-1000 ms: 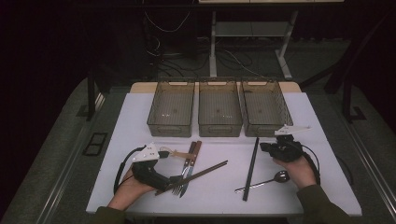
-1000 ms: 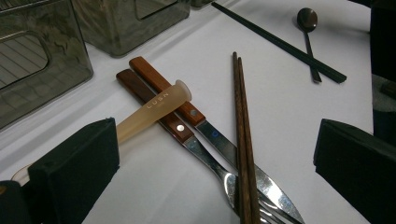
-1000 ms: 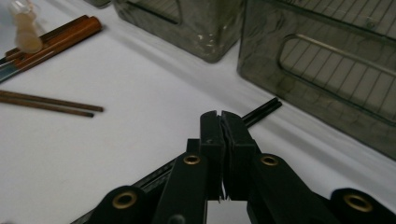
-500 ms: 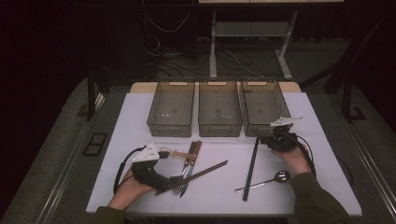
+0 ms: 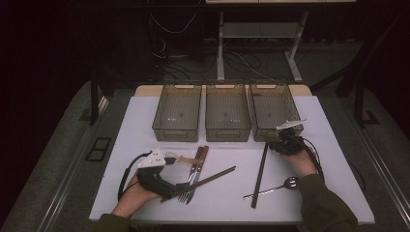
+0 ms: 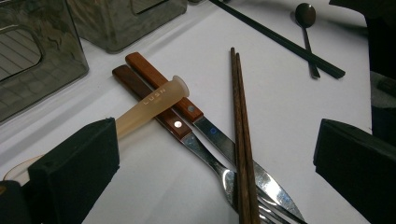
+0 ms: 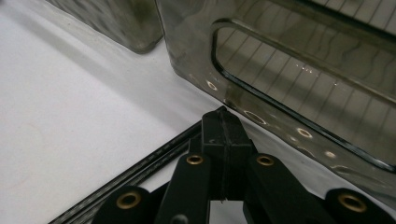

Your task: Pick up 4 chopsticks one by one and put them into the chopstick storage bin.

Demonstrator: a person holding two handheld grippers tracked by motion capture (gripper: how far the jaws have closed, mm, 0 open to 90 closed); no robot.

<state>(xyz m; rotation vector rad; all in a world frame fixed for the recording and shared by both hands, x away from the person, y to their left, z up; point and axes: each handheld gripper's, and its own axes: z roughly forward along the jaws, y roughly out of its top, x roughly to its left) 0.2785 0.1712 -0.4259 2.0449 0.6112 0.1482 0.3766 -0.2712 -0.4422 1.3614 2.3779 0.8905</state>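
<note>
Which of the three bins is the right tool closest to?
The rightmost bin: the right tool sits at its front wall, above the black chopsticks; the others lie further left.

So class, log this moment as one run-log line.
left gripper: open, over fork and knife | right gripper: shut, at black chopsticks end, beside right bin | bins: empty

1. We count three clear bins (image 5: 177,113) in a row.
2. We see two chopstick pairs: one brown (image 5: 205,179), one black (image 5: 259,174).
3. One fork (image 5: 189,180), one knife (image 5: 197,171), one dark spoon (image 5: 276,187), one translucent spoon (image 5: 178,158).
</note>
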